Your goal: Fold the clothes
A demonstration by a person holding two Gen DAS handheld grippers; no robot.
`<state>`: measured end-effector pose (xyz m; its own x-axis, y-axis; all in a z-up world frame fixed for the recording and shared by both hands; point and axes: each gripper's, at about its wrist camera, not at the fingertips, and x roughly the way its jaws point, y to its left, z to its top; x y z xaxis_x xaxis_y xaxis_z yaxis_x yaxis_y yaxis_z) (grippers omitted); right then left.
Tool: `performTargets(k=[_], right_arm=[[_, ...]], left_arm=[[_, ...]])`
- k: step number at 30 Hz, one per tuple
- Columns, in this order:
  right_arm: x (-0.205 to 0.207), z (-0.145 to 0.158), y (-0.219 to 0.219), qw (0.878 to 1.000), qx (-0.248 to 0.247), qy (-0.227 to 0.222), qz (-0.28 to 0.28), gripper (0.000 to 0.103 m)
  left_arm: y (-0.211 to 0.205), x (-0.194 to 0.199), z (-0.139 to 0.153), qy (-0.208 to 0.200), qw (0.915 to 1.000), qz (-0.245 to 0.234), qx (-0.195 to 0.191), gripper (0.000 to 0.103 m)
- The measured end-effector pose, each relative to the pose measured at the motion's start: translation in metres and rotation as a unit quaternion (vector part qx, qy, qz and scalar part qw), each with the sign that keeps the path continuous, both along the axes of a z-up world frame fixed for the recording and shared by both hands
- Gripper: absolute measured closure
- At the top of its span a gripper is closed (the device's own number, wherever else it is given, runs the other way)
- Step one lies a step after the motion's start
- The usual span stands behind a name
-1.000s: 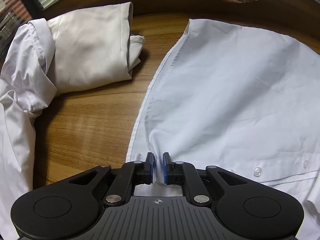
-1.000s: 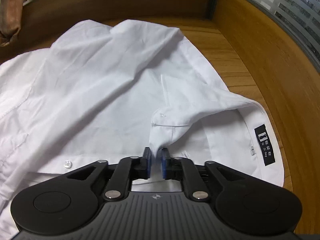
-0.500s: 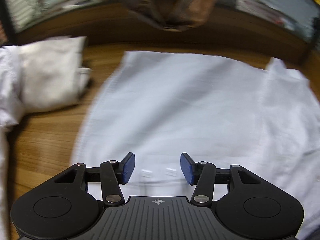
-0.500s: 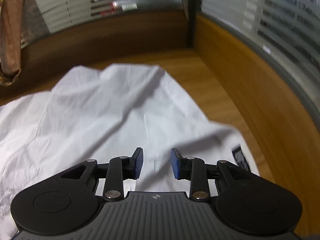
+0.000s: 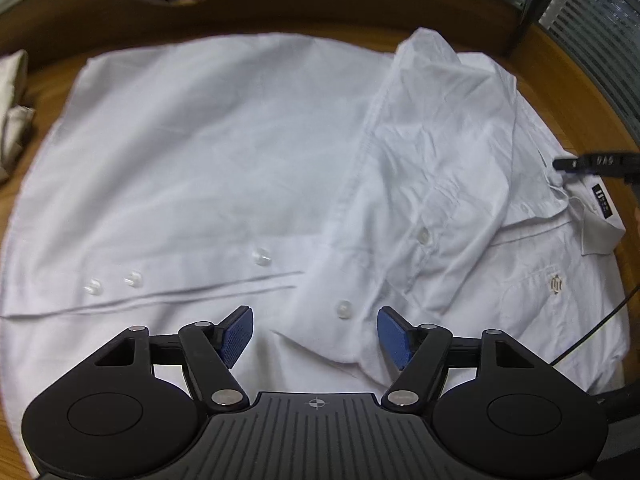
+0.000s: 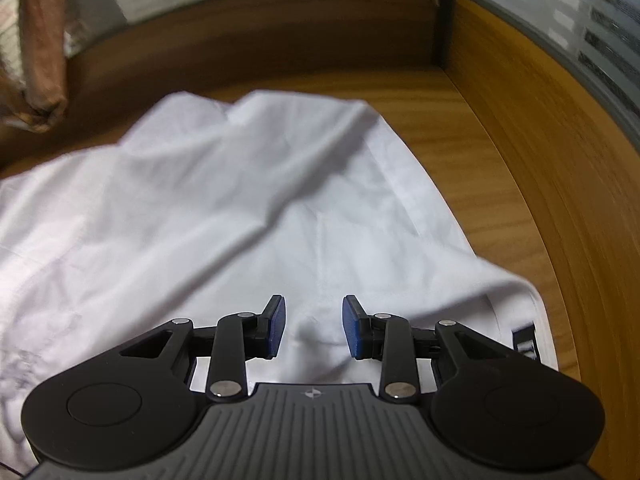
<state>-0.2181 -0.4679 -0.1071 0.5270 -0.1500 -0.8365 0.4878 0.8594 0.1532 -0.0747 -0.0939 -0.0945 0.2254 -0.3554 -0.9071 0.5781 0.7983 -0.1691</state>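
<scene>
Collar label (image 5: 601,205): black, white marks – too small to read
Chest emblem (image 5: 555,283): small embroidered logo, no legible letters
Black bar (image 5: 596,162): "9V0"-like characters – uncertain

Dim indoor light, motion blur, fisheye-bent edges.

You have one white shirt (image 5: 208,152) spread on one wooden table (image 6: 472,168). Count five clear buttons (image 5: 262,257) showing along its front, one black neck label (image 5: 602,205), one embroidered chest logo (image 5: 556,283). Two grippers, left gripper (image 5: 316,338) and right gripper (image 6: 314,326).
</scene>
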Motion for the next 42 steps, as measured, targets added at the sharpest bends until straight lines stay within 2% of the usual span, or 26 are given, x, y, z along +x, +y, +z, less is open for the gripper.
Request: performTargets(k=[4,5,6,8,9,12,18,22,24,25,28,32,36,42], right_arm=[[0.007,0.018,0.011,0.998,0.017,-0.031,0.061,0.064],[0.010,0.023,0.016,0.995,0.021,-0.037,0.085,0.062],[0.013,0.026,0.024,0.992,0.024,-0.043,0.112,0.061],[0.019,0.033,0.039,0.984,0.030,-0.054,0.168,0.060],[0.022,0.035,0.049,0.978,0.028,-0.056,0.199,0.055],[0.026,0.040,0.082,0.957,0.015,-0.061,0.285,0.048],[0.030,0.040,0.151,0.895,-0.017,-0.051,0.443,0.045],[0.028,0.038,0.193,0.863,-0.036,-0.048,0.502,0.040],[0.027,0.038,0.212,0.850,-0.051,-0.051,0.521,0.027],[0.026,0.037,0.222,0.844,-0.064,-0.054,0.529,0.023],[0.028,0.033,0.251,0.831,-0.119,-0.060,0.540,0.019],[0.027,0.027,0.280,0.817,-0.213,-0.073,0.531,0.017],[0.022,0.018,0.291,0.809,-0.272,-0.080,0.514,0.004],[0.013,0.003,0.301,0.798,-0.348,-0.088,0.485,0.005]], left_arm=[[-0.001,0.002,0.002,-0.002,1.0000,0.004,0.004,0.033],[-0.002,0.002,0.003,-0.002,1.0000,0.005,0.005,0.041],[-0.002,0.002,0.004,-0.003,1.0000,0.007,0.005,0.065],[-0.002,0.003,0.005,-0.003,0.9999,0.009,0.007,0.090],[-0.003,0.003,0.005,-0.004,0.9999,0.010,0.008,0.094],[-0.004,0.005,0.007,-0.005,0.9998,0.013,0.011,0.095],[-0.004,0.010,0.022,0.001,0.9994,0.028,-0.019,0.096],[-0.003,0.019,0.038,0.011,0.9968,0.062,-0.050,0.097],[-0.001,0.024,0.042,0.027,0.9938,0.084,-0.068,0.097],[0.000,0.026,0.043,0.036,0.9917,0.096,-0.078,0.097],[0.003,0.033,0.048,0.063,0.9837,0.130,-0.107,0.097],[0.008,0.042,0.053,0.099,0.9688,0.176,-0.144,0.097],[0.012,0.051,0.059,0.134,0.9490,0.220,-0.181,0.097],[0.019,0.058,0.055,0.172,0.9237,0.270,-0.210,0.097]])
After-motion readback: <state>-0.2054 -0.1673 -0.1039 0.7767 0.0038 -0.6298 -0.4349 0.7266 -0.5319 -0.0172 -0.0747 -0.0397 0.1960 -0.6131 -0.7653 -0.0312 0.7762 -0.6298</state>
